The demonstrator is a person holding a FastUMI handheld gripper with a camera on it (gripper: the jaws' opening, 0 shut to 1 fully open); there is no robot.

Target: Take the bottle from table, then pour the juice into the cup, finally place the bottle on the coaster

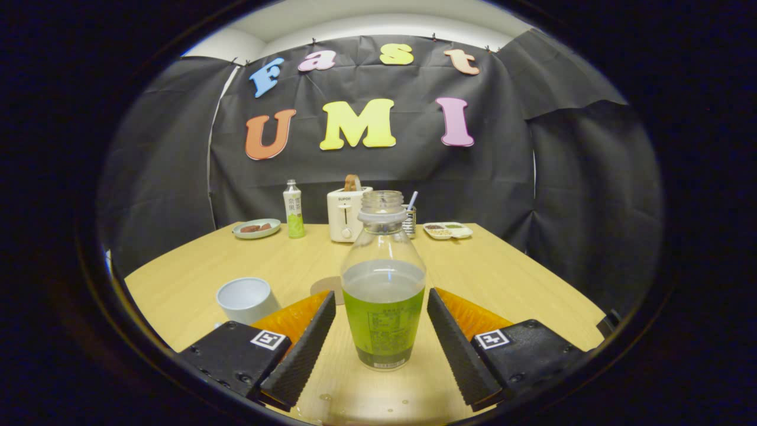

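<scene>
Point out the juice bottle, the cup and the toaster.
juice bottle (pixel 383 296), gripper view, green label, between the open fingers
cup (pixel 245 299), gripper view, its rim, beside the bottle
toaster (pixel 346 216), gripper view, front face, far end of table

A staged booth: black cloth wall (pixel 378 171), wooden table (pixel 508 278), toaster (pixel 346 214), snack dishes (pixel 447 230).

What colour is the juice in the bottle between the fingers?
Green, in the gripper view: the bottle stands between the open gripper.
</scene>
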